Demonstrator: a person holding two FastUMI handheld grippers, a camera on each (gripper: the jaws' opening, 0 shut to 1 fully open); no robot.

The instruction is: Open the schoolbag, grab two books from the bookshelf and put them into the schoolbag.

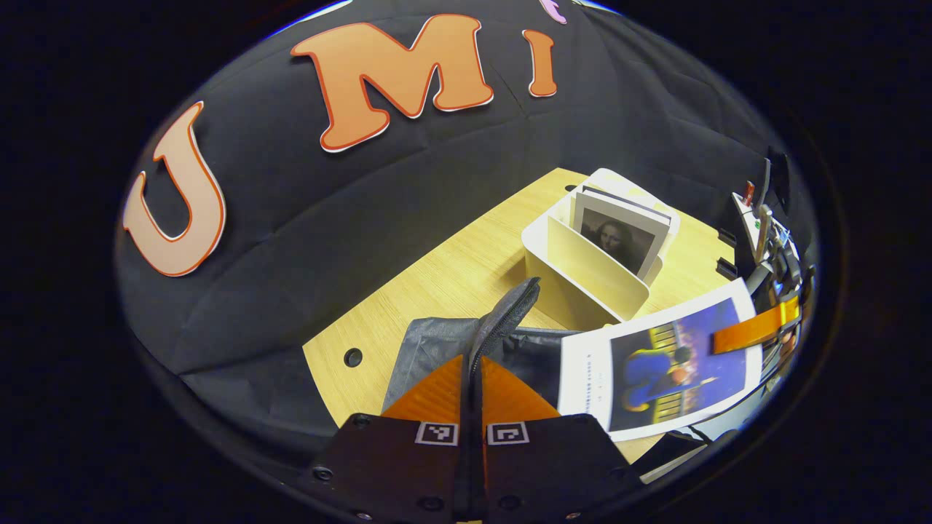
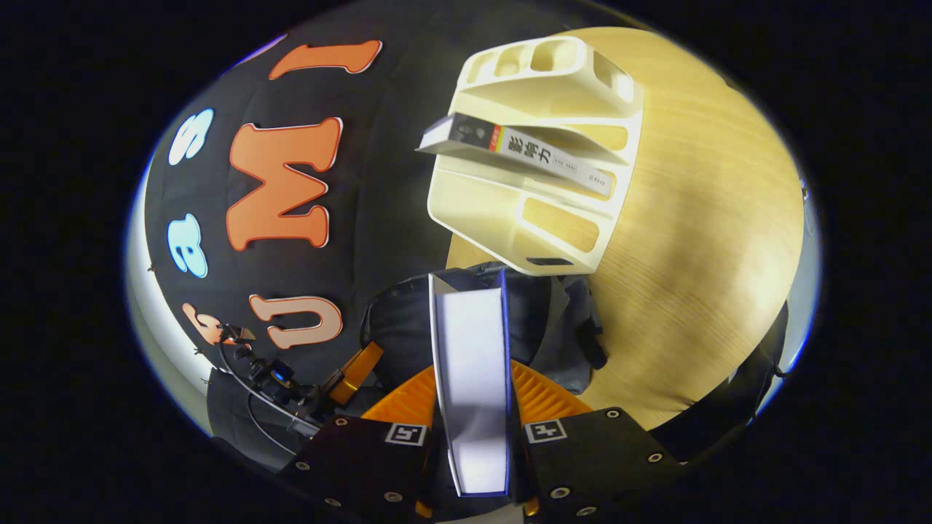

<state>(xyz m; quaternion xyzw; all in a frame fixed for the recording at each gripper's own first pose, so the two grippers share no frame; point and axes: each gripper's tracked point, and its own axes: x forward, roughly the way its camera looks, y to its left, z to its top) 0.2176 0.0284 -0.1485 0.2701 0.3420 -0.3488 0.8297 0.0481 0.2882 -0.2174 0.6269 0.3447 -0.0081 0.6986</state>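
The wooden surface (image 1: 451, 269) carries everything, with the black cloth wall behind it. On it lies the dark grey schoolbag (image 1: 437, 346), slumped flat near the surface's front part; in the right gripper view it sits (image 2: 553, 313) just below the bookshelf. The cream bookshelf (image 1: 590, 276) stands beyond the bag, close beside it, and holds one book with a portrait on its cover (image 1: 619, 236) leaning in a slot; in the right gripper view that same book shows its spine (image 2: 539, 156) slanting across the dividers of the bookshelf (image 2: 539, 211).

The second book, with a blue picture on a white cover (image 1: 666, 364), hangs in the air over the bag, clamped edge-on between the fingers of the right claw (image 2: 473, 407), which press on both its faces.

The left claw (image 1: 473, 375) is closed on a strip of the bag's zipper edge (image 1: 510, 309), lifting it upright off the bag.
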